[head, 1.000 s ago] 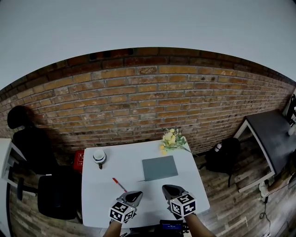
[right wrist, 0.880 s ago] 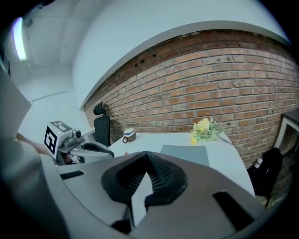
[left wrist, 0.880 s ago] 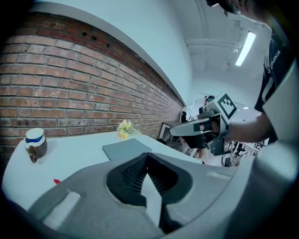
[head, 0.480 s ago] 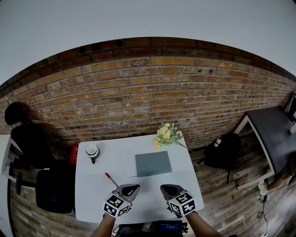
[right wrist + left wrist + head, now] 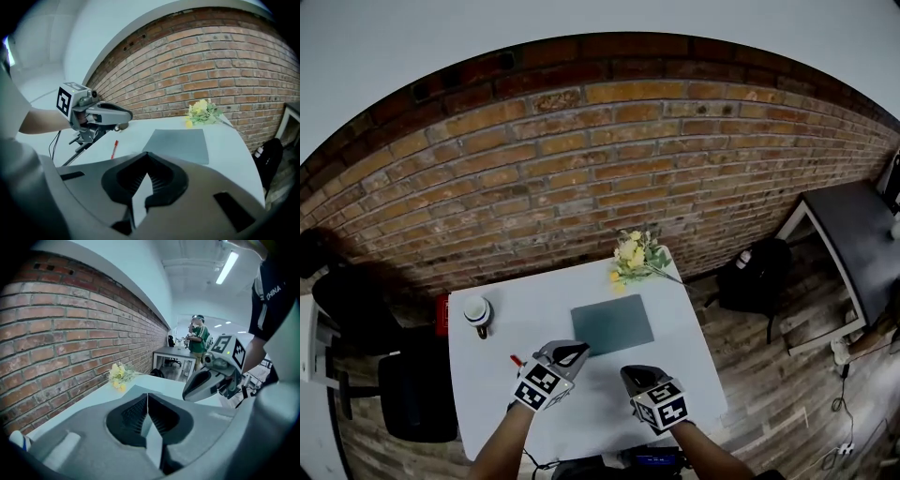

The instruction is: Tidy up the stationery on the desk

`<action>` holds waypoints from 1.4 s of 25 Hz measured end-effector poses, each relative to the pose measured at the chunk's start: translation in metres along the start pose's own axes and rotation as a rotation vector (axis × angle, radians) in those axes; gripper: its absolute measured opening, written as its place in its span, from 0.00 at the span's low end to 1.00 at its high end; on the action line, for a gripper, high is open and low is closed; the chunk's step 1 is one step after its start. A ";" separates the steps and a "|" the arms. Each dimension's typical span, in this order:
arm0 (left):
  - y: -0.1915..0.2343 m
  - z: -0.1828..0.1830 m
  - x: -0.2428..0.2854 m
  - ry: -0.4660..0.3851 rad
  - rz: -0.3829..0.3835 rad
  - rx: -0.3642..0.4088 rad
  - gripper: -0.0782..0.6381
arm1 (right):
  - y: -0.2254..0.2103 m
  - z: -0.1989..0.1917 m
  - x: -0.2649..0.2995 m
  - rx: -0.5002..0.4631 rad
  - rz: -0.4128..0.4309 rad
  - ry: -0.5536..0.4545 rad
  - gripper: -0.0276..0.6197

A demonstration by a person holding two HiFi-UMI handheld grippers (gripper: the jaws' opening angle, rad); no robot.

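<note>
A grey notebook [image 5: 612, 324] lies flat in the middle of the white desk [image 5: 487, 375]; the right gripper view shows it too [image 5: 180, 145]. To its left lies a red pen [image 5: 516, 360], mostly hidden under my left gripper [image 5: 567, 353]; the right gripper view shows the pen [image 5: 114, 149] whole. My left gripper is shut and holds nothing; it hovers over the desk, pointing at the notebook's near left corner. My right gripper [image 5: 635, 377] is also shut and holds nothing, near the desk's front edge, short of the notebook. Each gripper shows in the other's view: the left gripper [image 5: 125, 114] and the right gripper [image 5: 190, 391].
Yellow flowers [image 5: 636, 257] lie at the desk's far right corner against the brick wall. A white round object [image 5: 475, 310] stands at the far left. A black office chair [image 5: 414, 394] is left of the desk, a black backpack [image 5: 757, 281] and a dark table [image 5: 853, 248] to the right.
My left gripper has gone forward over the desk and rolled, and now covers most of the red pen. My right gripper has sunk a little. The head view has tipped down.
</note>
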State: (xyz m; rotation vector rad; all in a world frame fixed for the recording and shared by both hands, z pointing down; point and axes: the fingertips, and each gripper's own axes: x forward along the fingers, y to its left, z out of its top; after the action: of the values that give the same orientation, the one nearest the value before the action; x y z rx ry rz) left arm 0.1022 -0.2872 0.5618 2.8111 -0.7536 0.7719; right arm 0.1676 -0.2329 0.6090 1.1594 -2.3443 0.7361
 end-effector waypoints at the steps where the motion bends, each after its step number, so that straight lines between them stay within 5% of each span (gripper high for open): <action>1: 0.007 -0.005 0.008 0.019 -0.013 0.007 0.13 | -0.003 -0.001 0.007 0.022 -0.014 0.005 0.06; 5: 0.034 -0.025 0.040 0.069 -0.065 0.007 0.14 | -0.017 -0.009 0.032 0.089 -0.078 0.022 0.06; 11: 0.075 -0.059 0.080 0.106 -0.048 -0.011 0.31 | -0.038 -0.025 0.056 0.212 -0.165 0.032 0.06; 13: 0.087 -0.066 0.090 0.108 -0.034 -0.022 0.33 | -0.042 -0.029 0.063 0.265 -0.170 0.030 0.16; 21: 0.115 -0.085 0.117 0.155 -0.020 0.007 0.35 | -0.055 -0.035 0.085 0.387 -0.227 0.014 0.28; 27: 0.122 -0.089 0.133 0.241 -0.128 0.008 0.39 | -0.058 -0.038 0.098 0.405 -0.272 0.029 0.31; 31: 0.121 -0.092 0.135 0.301 -0.215 -0.061 0.40 | -0.060 -0.039 0.100 0.448 -0.307 0.019 0.31; 35: 0.119 -0.093 0.134 0.284 -0.204 -0.126 0.37 | -0.061 -0.040 0.100 0.465 -0.316 0.022 0.30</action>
State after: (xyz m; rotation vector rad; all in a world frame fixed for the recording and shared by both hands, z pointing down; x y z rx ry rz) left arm 0.1013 -0.4256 0.7097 2.5404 -0.4454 1.0172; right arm 0.1665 -0.2985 0.7143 1.6530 -1.9525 1.2005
